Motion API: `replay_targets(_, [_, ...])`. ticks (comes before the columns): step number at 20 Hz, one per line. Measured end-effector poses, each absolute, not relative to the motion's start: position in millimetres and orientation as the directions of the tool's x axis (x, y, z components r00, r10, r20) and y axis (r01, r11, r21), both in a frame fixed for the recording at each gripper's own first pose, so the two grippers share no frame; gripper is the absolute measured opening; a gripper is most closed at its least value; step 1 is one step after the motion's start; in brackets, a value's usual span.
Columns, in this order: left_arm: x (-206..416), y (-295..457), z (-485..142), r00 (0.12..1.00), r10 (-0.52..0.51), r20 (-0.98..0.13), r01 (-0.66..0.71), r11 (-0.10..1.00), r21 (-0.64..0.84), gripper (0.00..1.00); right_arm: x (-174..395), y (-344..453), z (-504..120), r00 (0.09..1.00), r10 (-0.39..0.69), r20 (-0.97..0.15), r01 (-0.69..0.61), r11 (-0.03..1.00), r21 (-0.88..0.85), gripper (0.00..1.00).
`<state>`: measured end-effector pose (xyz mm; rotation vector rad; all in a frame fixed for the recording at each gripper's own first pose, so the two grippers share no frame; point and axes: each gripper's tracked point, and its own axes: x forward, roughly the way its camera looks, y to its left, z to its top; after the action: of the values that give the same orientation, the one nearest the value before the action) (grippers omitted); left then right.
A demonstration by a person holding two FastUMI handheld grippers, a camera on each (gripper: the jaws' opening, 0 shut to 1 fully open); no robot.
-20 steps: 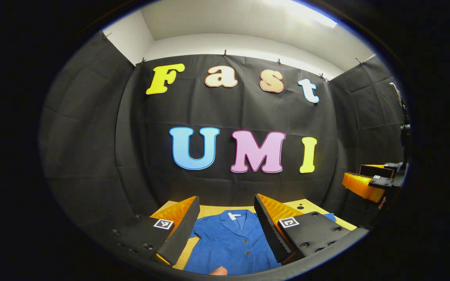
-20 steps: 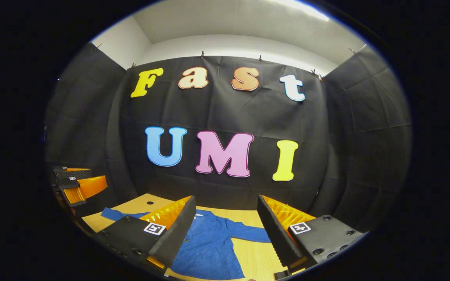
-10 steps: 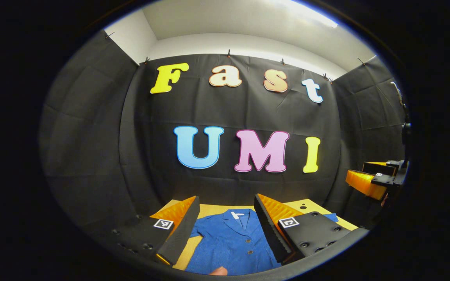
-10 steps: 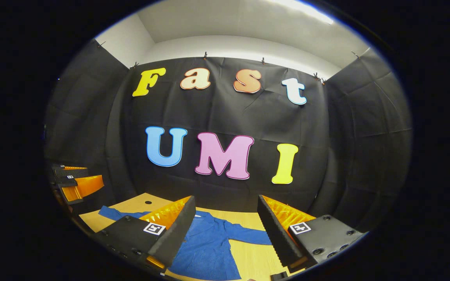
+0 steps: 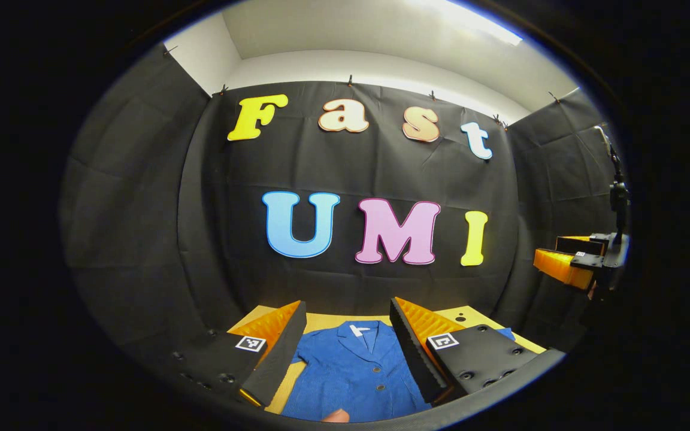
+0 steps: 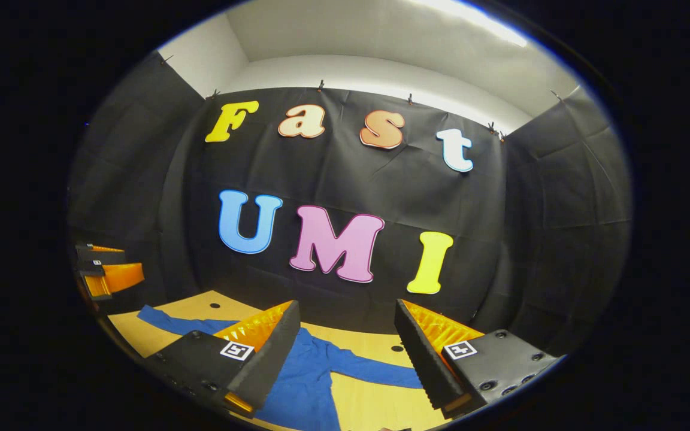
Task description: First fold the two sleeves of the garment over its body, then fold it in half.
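The right gripper [image 6: 345,353] has swung toward its own side, bringing the blue shirt's [image 5: 351,374] right sleeve [image 6: 375,372] between its fingers. Both it and the left gripper [image 5: 345,347] hang open and empty above the wooden table [image 6: 375,404], where the shirt lies flat, sleeves unfolded; the sleeve grab looks next.

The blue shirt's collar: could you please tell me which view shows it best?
The left gripper view: the blue shirt lies front-up, with collar and buttons plain. The right gripper view shows its spread sleeves; its gripper's finger covers the collar.
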<state>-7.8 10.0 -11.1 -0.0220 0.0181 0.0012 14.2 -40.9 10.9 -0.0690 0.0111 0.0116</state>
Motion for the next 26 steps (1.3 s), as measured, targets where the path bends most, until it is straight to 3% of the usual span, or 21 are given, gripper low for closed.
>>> replay_targets(6, [10, -6, -30, 0.998, -0.006, -0.063, 0.002, 0.998, -0.056, 0.8, 38, -112, -27, 0.991, -0.103, -0.082, 0.098, 0.993, -0.061, 0.96])
replay_targets(11, [42, -17, -35, 0.995, 0.031, -0.1, -0.031, 0.999, 0.008, 0.8, 88, -175, -89, 0.968, -0.163, -0.19, 0.149, 0.985, -0.085, 0.99])
replay_targets(16, [90, -39, -32, 0.994, 0.032, -0.107, -0.031, 0.999, 0.008, 0.8, 140, -229, -165, 0.928, -0.192, -0.321, 0.183, 0.981, -0.056, 0.96])
replay_targets(17, [101, -45, -38, 0.991, 0.032, -0.131, -0.032, 0.999, 0.001, 0.81, 147, -240, -186, 0.912, -0.191, -0.362, 0.19, 0.981, -0.039, 0.99])
replay_targets(25, [164, -79, -70, 0.971, 0.043, -0.237, -0.043, 0.999, 0.005, 0.8, 174, -320, -391, 0.673, -0.229, -0.703, 0.357, 0.933, 0.038, 1.0])
replay_targets(26, [170, -82, -74, 0.968, 0.049, -0.248, -0.047, 0.999, 0.015, 0.8, 173, -326, -419, 0.616, -0.22, -0.756, 0.371, 0.928, 0.032, 0.94])
